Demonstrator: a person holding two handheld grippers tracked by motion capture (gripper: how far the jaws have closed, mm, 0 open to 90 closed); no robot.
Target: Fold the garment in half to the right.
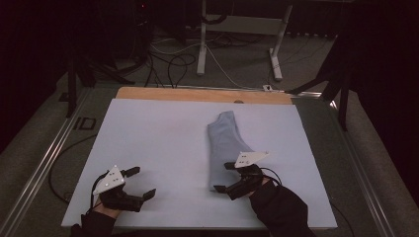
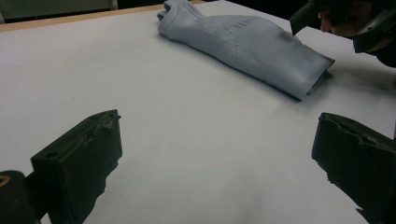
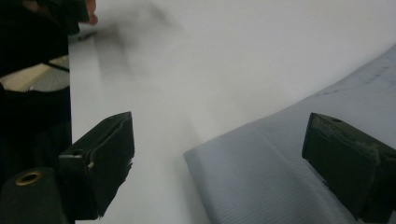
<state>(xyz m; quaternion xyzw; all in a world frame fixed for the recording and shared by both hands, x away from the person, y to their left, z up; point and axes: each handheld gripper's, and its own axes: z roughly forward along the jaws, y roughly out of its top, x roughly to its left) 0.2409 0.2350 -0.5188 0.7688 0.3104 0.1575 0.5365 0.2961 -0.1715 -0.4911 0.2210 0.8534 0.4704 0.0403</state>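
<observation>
Grey-blue knitted fabric, a folded sock [image 1: 225, 148], is laid flat on the pale surface [image 1: 148, 143], right of the middle in the high view. Its long axis is seen to run from the near edge of the surface toward the far edge, with the narrower end bent slightly rightward at the far end and the broad, squared end lying nearest the person.

The right claw [image 1: 228, 177] is placed at that near end, just over the sock's lower right corner. Its jaws are spread wide and nothing is gripped between them; in the right gripper view the squared edge of the sock [image 3: 261, 177] is seen lying on the surface between the two jaws, with neither pad pressed on it.

The left claw [image 1: 140, 181] is held well apart from the sock, over bare surface near the lower left corner. Its jaws are likewise spread wide and empty. From it the sock [image 2: 252, 46] lies ahead and to the right, its squared end turned toward the right claw [image 2: 336, 25].

The right claw is therefore judged much the nearer, already aligned with the end of the long axis. Any further handling of the near end would be begun from there, while a reach across open surface would be needed by the left claw to meet the sock's left edge.
</observation>
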